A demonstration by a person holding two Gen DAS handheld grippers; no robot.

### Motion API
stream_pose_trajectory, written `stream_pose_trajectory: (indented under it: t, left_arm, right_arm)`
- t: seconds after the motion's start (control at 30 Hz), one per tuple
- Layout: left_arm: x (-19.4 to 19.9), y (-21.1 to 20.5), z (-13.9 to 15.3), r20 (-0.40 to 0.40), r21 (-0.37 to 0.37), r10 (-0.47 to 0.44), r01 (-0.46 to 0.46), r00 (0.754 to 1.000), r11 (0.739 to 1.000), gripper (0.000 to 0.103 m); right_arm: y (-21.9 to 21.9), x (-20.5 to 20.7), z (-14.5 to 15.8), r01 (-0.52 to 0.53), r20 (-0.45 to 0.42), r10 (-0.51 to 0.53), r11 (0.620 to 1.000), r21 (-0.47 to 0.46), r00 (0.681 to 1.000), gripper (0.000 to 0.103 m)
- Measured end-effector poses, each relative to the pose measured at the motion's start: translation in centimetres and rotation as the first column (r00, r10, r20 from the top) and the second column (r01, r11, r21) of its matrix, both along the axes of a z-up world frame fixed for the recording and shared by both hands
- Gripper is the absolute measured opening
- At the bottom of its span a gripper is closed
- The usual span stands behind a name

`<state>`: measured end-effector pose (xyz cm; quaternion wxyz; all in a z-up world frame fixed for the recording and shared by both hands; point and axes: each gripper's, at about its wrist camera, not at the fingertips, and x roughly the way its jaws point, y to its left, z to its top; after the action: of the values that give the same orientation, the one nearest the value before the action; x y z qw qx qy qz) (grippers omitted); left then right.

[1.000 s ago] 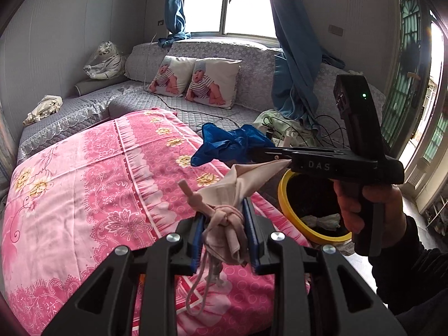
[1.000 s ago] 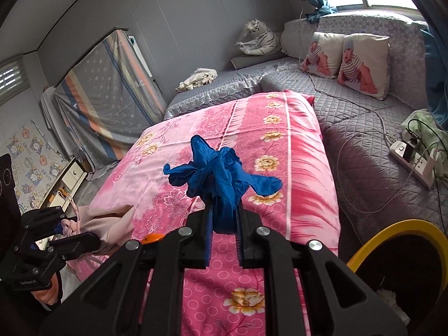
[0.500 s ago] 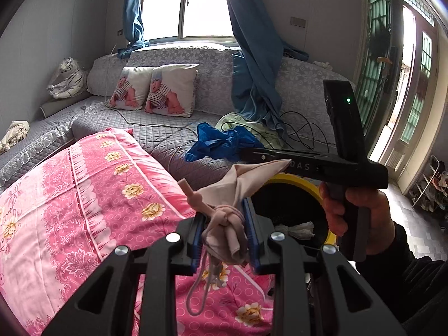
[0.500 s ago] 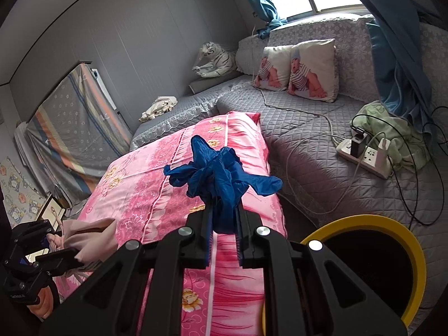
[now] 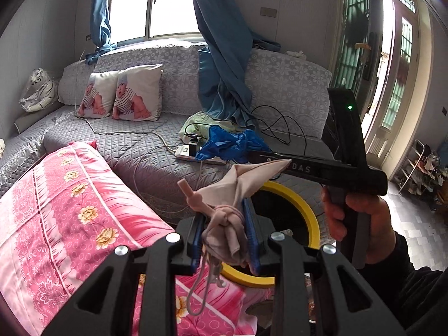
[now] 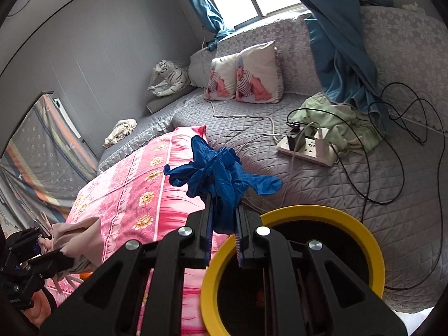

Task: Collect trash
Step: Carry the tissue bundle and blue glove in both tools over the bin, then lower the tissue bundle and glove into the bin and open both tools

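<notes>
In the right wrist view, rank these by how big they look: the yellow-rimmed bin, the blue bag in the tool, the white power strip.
1. Yellow-rimmed bin, clearly largest.
2. Blue bag, though it sits close to the camera, so that inflates it.
3. White power strip, smallest, and farther back on the grey couch.

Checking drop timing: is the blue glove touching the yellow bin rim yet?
Apart. The right wrist view shows the blue glove pinched in the right gripper, bunched above the fingers, clear of the yellow bin rim.
</notes>
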<state>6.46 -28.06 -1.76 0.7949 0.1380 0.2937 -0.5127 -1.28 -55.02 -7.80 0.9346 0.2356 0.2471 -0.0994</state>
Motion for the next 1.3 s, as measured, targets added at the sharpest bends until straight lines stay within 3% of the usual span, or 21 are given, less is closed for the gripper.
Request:
stream_pose_trajectory:
  t: [0.6,1.3]
  left_arm:
    - [-1.0,-5.7,-2.7,-0.044,0.041,-0.095,0.097,0.994,0.994,0.025]
    - [1.2,-10.2,-8.6,-0.137,0.137,-0.066,0.085,0.988,0.987,0.025]
  right_arm:
    - [-4.8,-3.2,-4.1,0.157,-0.059,-0.155,0.987,0.023,0.986,0.012]
    - [-5.1,-3.4,-6.7,0.209,-0.134,-0.203,0.977,0.035,0.970,0.012]
